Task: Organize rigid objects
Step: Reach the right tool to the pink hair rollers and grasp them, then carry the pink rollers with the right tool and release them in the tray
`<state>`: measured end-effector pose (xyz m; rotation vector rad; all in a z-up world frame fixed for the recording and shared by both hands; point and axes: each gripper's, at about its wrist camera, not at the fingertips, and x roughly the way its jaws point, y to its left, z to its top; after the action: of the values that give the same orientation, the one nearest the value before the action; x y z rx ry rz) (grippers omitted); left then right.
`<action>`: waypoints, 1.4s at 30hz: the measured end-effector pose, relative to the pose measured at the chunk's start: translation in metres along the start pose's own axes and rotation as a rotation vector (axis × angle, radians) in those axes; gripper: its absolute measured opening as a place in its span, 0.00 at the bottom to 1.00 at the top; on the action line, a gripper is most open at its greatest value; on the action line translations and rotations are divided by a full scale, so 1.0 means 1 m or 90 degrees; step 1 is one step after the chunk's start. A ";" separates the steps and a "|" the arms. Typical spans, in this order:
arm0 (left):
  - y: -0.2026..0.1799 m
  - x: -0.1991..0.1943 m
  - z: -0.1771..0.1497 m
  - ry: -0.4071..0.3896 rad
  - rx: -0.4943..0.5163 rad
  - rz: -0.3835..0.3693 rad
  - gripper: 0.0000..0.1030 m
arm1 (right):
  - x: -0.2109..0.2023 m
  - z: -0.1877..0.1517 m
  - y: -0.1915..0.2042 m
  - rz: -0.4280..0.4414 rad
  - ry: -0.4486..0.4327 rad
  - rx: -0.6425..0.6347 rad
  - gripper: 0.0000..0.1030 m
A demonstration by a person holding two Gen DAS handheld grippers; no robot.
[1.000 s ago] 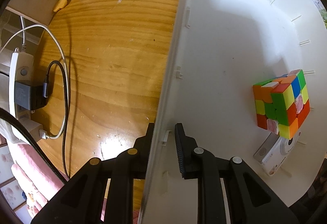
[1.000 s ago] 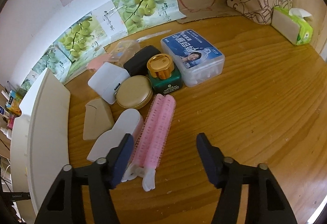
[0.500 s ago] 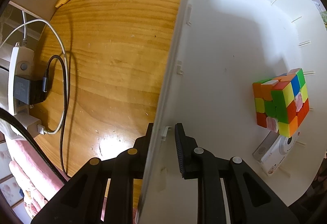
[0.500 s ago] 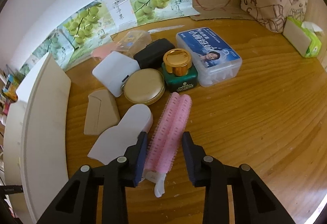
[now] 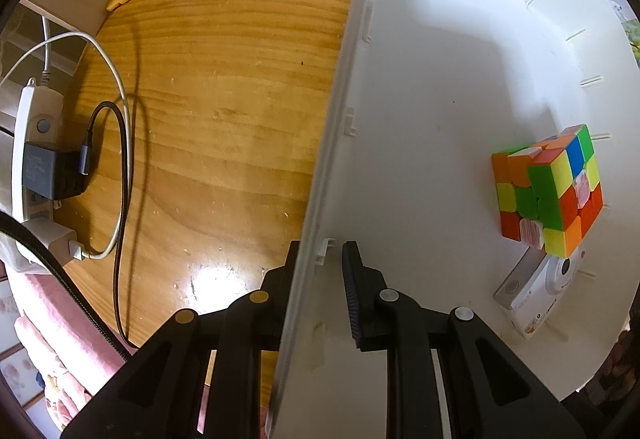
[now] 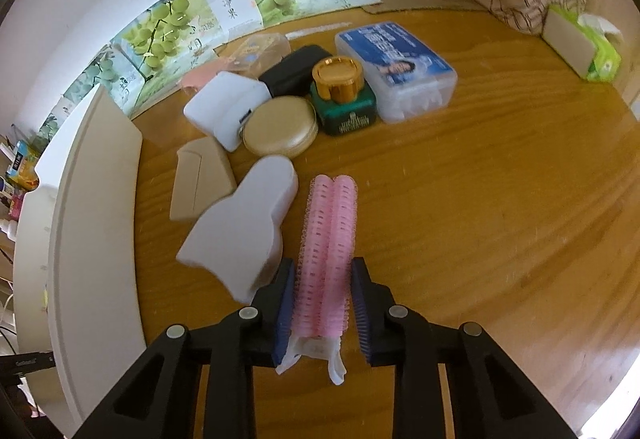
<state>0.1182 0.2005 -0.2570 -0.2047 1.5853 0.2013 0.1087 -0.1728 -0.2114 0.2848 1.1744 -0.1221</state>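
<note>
Pink hair roller [image 6: 326, 247] lay on wooden table [image 6: 480, 219], long axis in line with right gripper [image 6: 322, 303], running away from jaws toward green jar [image 6: 344, 103]. Clamped at near end between blue pads [image 6: 285, 303], white clip tail poking out behind. Sat just right of white bottle-shaped case [image 6: 244, 235]. Pitched steeply down, not vertical. White bin [image 5: 440, 79] lay left of roller; left gripper [image 5: 320, 271] pointed straight down, narrow jaws straddling bin wall, rubik's cube [image 5: 548, 191] inside. Likely next: lift, carry left.
</note>
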 end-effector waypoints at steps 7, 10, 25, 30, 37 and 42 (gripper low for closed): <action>0.001 0.002 -0.003 -0.002 0.001 0.001 0.21 | -0.009 -0.017 -0.001 0.014 0.023 0.018 0.26; 0.001 0.002 -0.006 -0.005 0.002 0.001 0.21 | -0.012 -0.028 0.001 0.017 0.032 0.021 0.26; -0.018 -0.002 -0.017 -0.053 0.029 0.043 0.22 | -0.054 -0.068 0.014 0.085 -0.007 0.007 0.26; -0.025 -0.004 -0.022 -0.066 0.021 0.048 0.21 | -0.084 -0.072 0.028 0.127 -0.065 -0.047 0.26; -0.016 -0.009 -0.030 -0.065 0.013 0.031 0.21 | -0.114 -0.064 0.064 0.186 -0.145 -0.154 0.26; -0.011 -0.008 -0.031 -0.063 0.016 0.020 0.20 | -0.126 -0.059 0.095 0.227 -0.173 -0.217 0.26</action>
<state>0.0915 0.1821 -0.2481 -0.1480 1.4925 0.2133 0.0306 -0.0717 -0.1011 0.1655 0.8414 0.3404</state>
